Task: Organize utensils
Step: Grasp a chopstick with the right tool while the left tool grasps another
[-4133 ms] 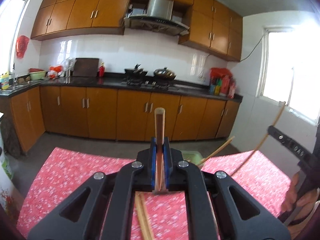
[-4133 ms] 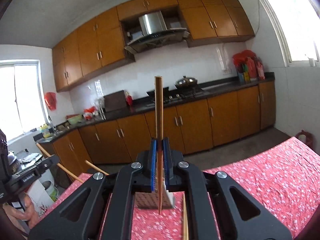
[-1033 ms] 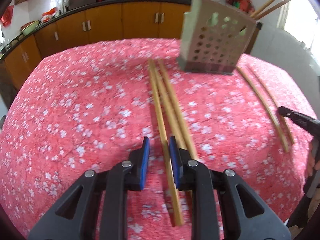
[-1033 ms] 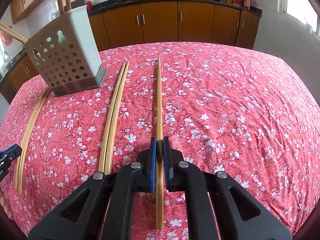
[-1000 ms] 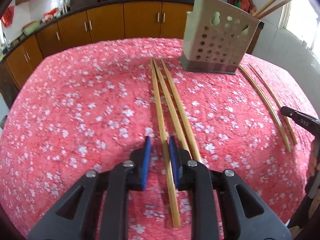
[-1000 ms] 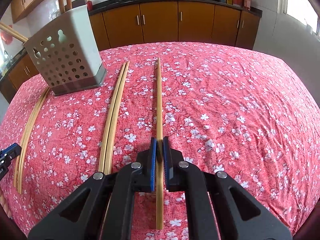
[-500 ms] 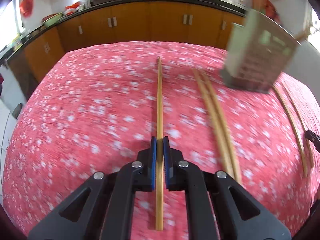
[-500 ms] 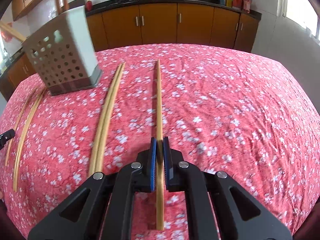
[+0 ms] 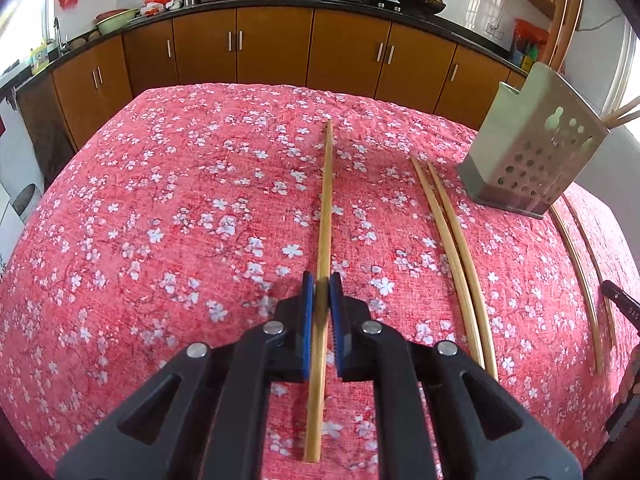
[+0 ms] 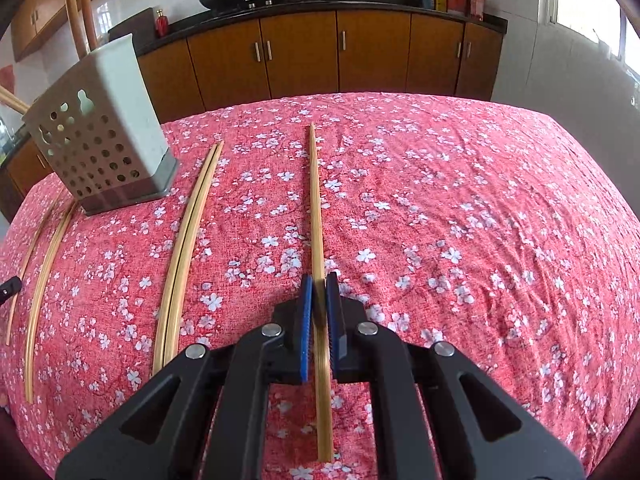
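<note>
My left gripper is shut on a bamboo chopstick that runs straight ahead over the red floral tablecloth. Two more chopsticks lie to its right. Beyond them stands the grey perforated utensil holder, with another two chopsticks past it. In the right wrist view my right gripper is shut on a second chopstick. A pair of chopsticks and the holder lie to its left. Several chopsticks stand in the holder.
Two chopsticks lie at the far left of the right wrist view, near the left gripper's tip. The right gripper's tip shows at the left wrist view's right edge. Brown kitchen cabinets stand beyond the table's far edge.
My left gripper has shut on the leftmost of three chopsticks and carried it left, away from the other two. The right gripper still grips its chopstick, barely moved.
</note>
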Demonstrator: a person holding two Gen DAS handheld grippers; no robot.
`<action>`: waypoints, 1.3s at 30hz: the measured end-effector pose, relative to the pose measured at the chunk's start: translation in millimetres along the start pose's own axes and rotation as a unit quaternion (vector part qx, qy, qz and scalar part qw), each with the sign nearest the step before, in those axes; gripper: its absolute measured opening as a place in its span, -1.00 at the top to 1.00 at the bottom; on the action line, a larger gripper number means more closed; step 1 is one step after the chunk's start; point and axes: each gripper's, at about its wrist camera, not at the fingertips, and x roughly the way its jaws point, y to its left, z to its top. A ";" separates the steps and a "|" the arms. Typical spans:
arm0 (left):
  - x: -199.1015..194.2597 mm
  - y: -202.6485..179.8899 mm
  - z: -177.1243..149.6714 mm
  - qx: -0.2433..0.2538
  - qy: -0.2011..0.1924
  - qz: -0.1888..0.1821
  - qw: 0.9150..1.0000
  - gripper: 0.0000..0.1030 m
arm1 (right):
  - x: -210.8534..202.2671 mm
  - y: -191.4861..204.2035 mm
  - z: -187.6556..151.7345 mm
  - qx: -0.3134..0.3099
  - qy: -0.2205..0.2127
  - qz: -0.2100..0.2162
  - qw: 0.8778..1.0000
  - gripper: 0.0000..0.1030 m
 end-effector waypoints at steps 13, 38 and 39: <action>-0.8 -3.2 -4.6 -0.003 0.000 0.000 1.000 0.78 | 0.8 -4.1 1.0 0.004 0.000 0.002 1.000 0.84; -2.2 -15.2 -12.4 0.036 0.002 0.027 0.999 0.74 | -6.1 4.9 -9.6 -0.004 0.001 -0.009 1.000 0.83; -2.9 -15.5 -13.4 0.036 0.002 0.028 0.999 0.74 | -6.6 5.0 -10.6 -0.004 0.001 -0.009 1.000 0.83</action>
